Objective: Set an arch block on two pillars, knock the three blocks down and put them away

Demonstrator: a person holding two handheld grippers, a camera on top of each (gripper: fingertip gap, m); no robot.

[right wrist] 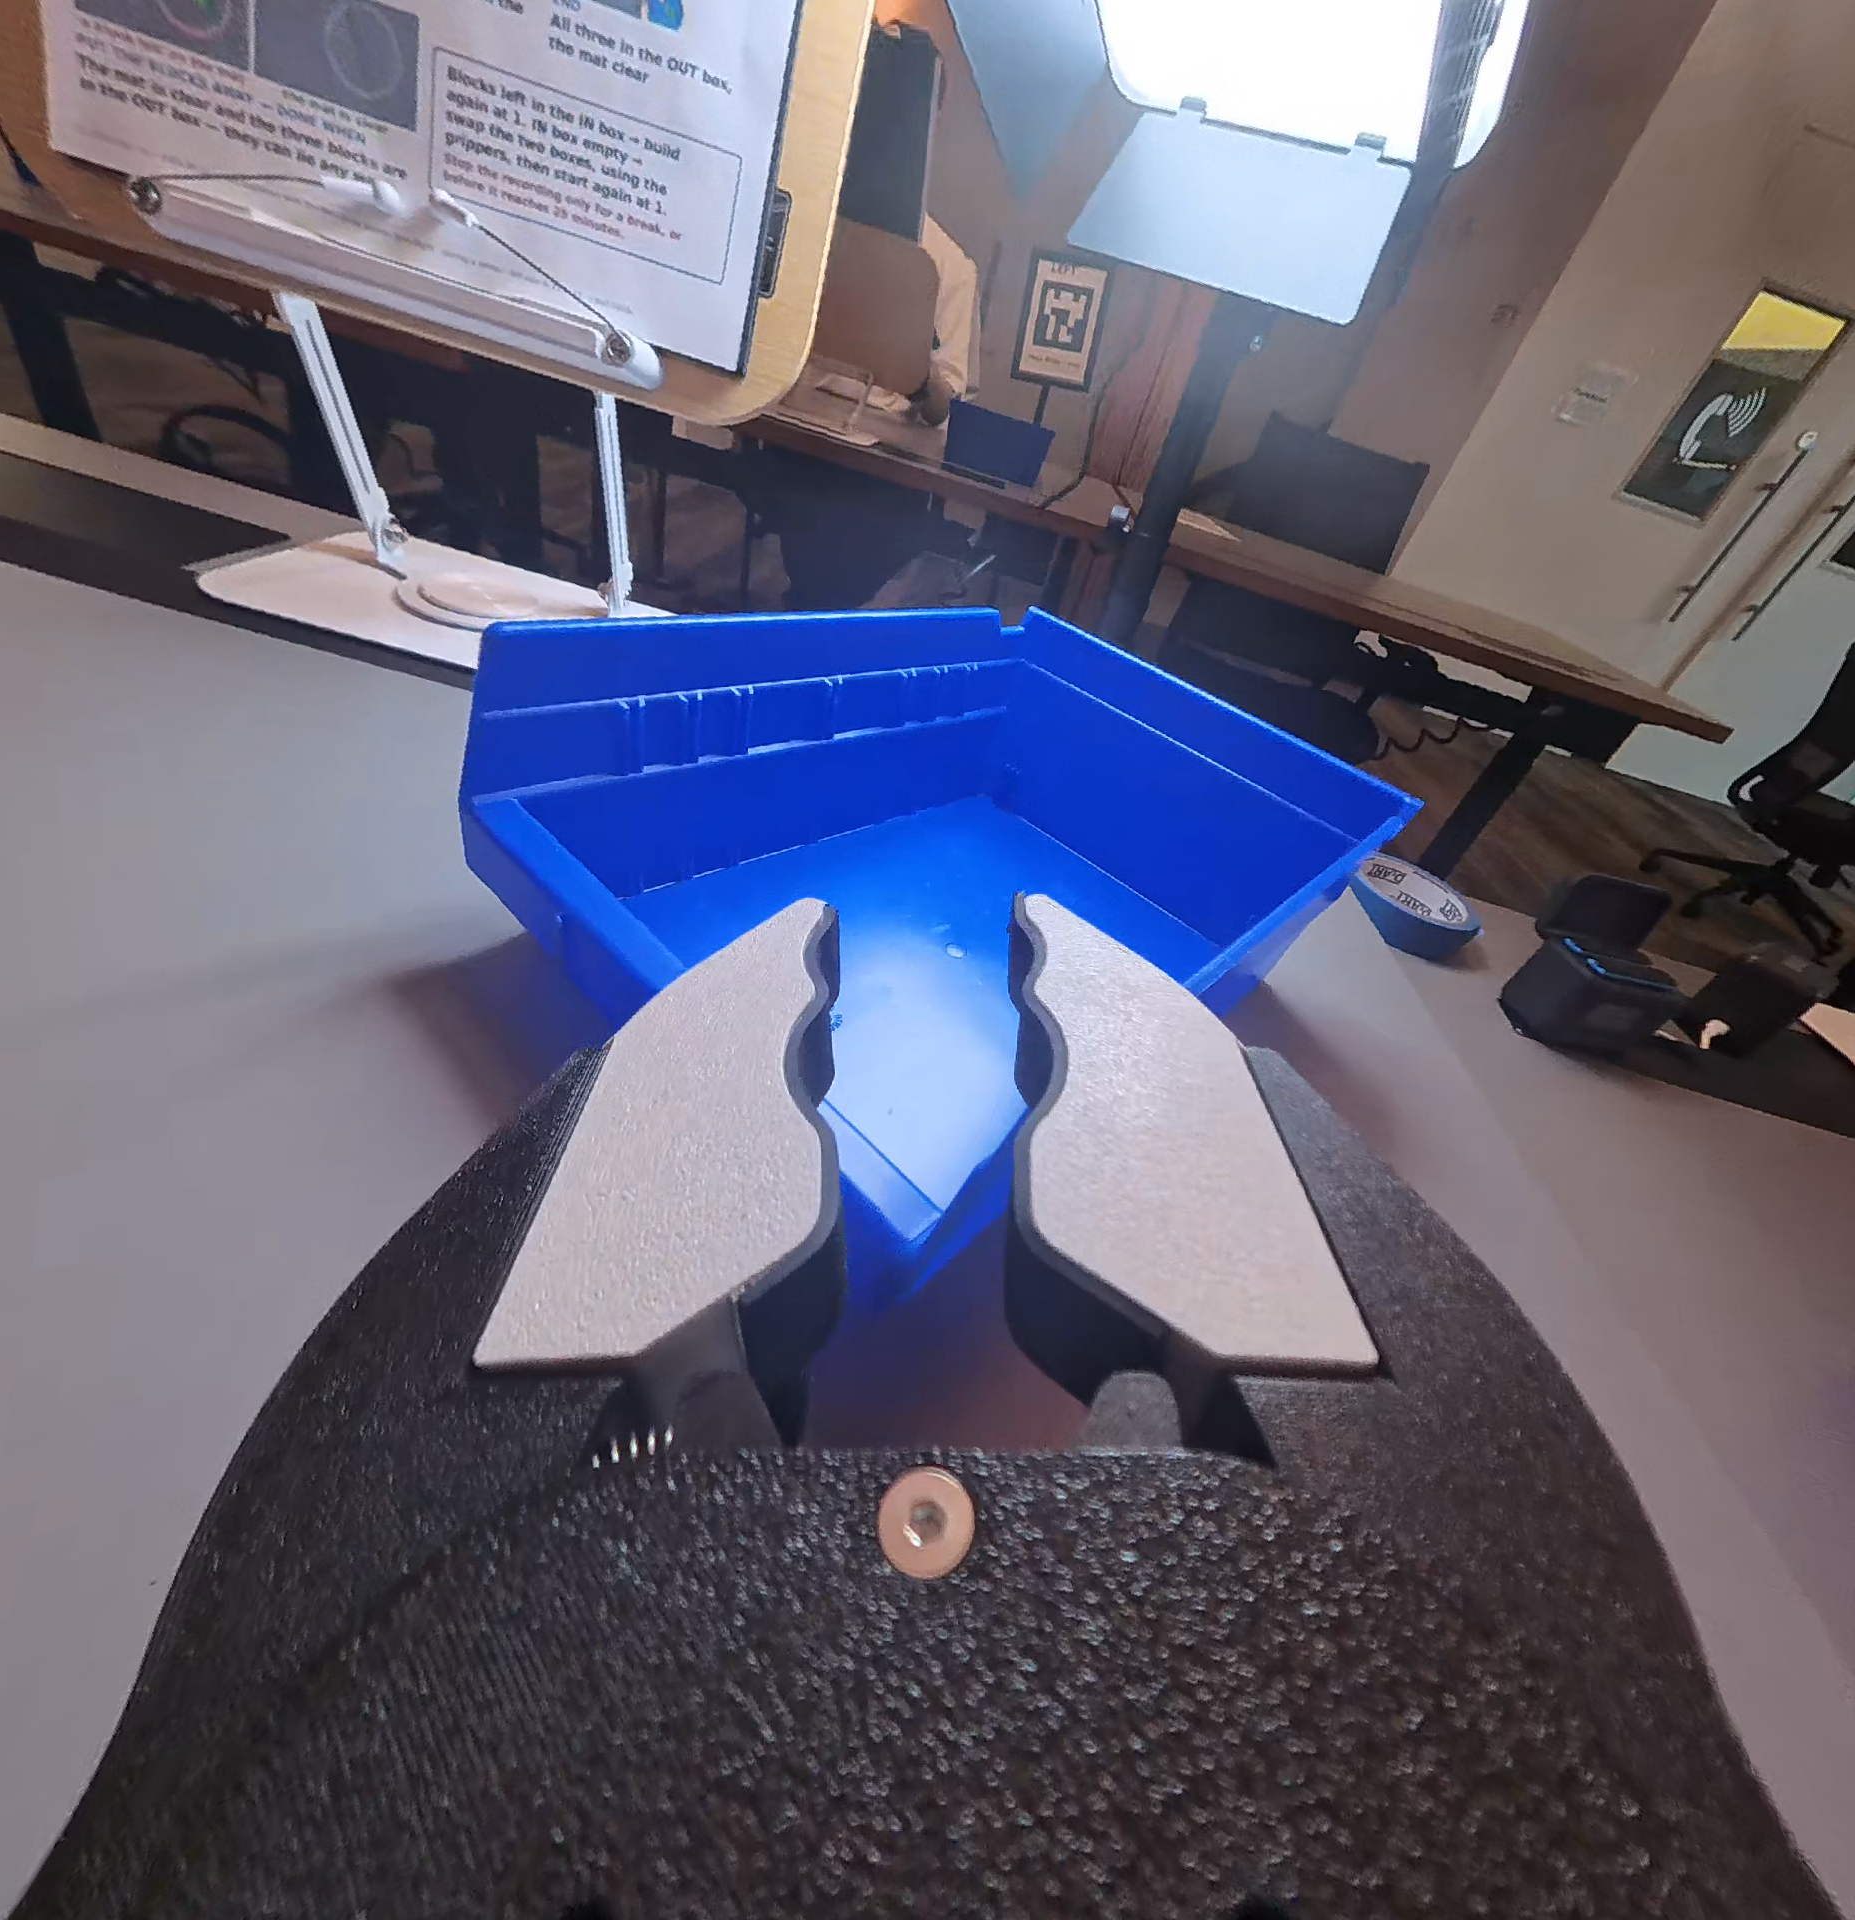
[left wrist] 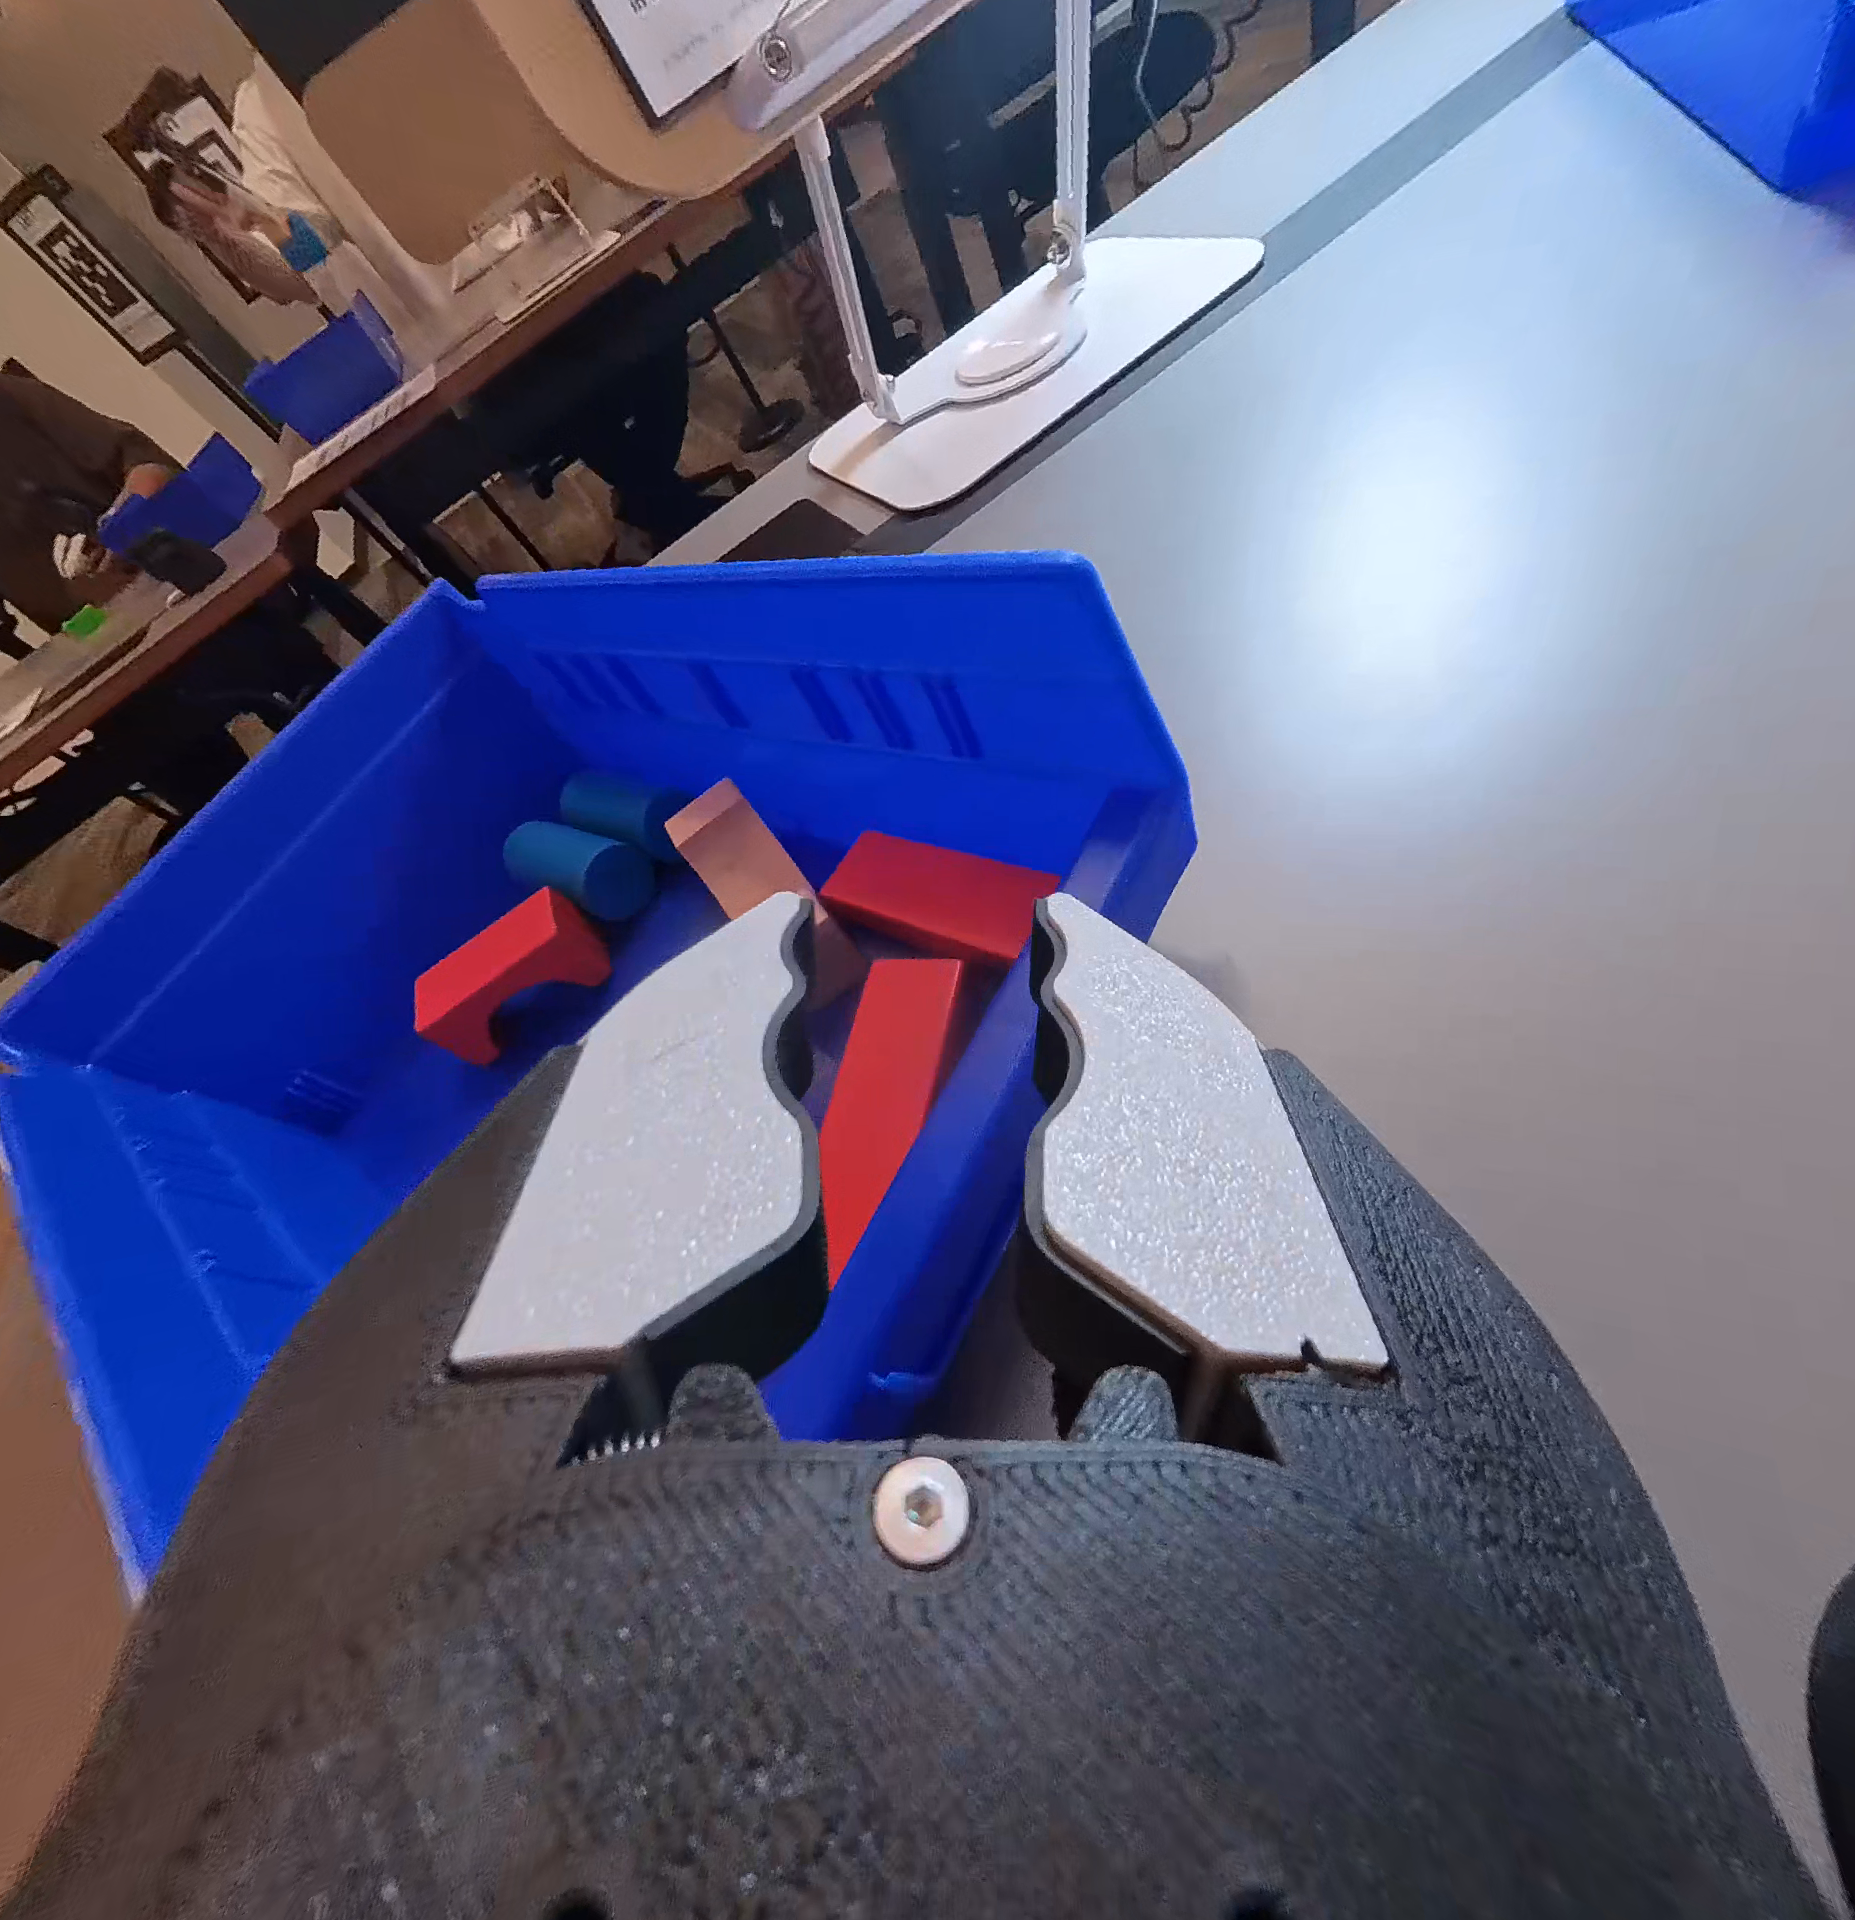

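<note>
You're starting the fetch step — left gripper [left wrist: 915, 940] hovering spread and empty over the bin [left wrist: 279, 894] at centre frame, where the arch [left wrist: 502, 982] is lying left of the pillars [left wrist: 887, 1091], right gripper [right wrist: 923, 940] also spread over an empty bin [right wrist: 1266, 769] — so next you're likely needing to dip and pinch a pillar.

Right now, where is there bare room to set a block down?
The bin under the right gripper is bare. So is the grey table between the stand and the other bin, which is crowded with blocks.
</note>
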